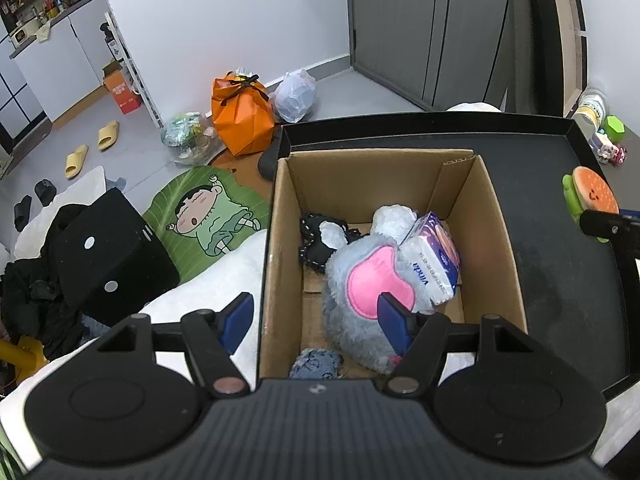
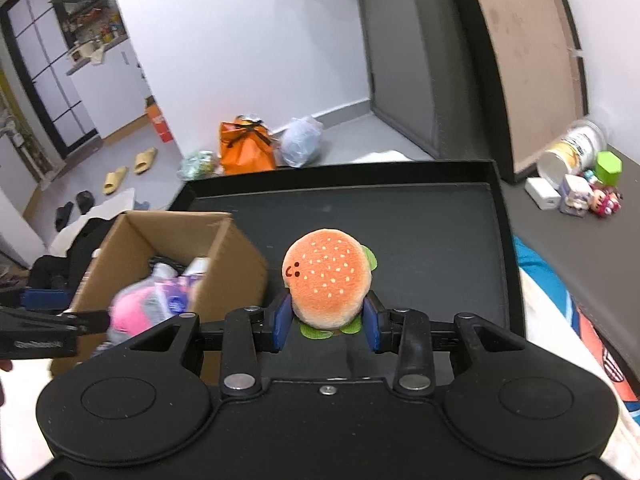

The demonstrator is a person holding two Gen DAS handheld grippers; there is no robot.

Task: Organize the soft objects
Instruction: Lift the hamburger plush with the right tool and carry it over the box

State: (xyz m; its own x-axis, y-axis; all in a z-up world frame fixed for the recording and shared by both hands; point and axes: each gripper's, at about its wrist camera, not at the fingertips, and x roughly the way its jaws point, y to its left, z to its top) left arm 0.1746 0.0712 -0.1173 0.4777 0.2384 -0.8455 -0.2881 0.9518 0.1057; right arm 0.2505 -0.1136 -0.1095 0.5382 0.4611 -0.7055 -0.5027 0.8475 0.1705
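Observation:
A cardboard box (image 1: 280, 240) stands on a black tray (image 1: 560, 272). Inside lie a grey and pink plush (image 1: 360, 292), a tissue pack (image 1: 434, 264), a black fabric item (image 1: 316, 240) and a blue cloth (image 1: 316, 364). My left gripper (image 1: 316, 320) is open and empty over the box's near left edge. My right gripper (image 2: 326, 322) is shut on a plush hamburger (image 2: 328, 276) above the tray, right of the box (image 2: 224, 256). The hamburger also shows at the right edge of the left wrist view (image 1: 590, 196).
Small toys and a can (image 2: 572, 152) stand on the dark surface right of the tray. White bedding (image 1: 224, 280) lies left of the box. On the floor are an orange bag (image 1: 242, 114), plastic bags, slippers and a cartoon mat (image 1: 208, 216).

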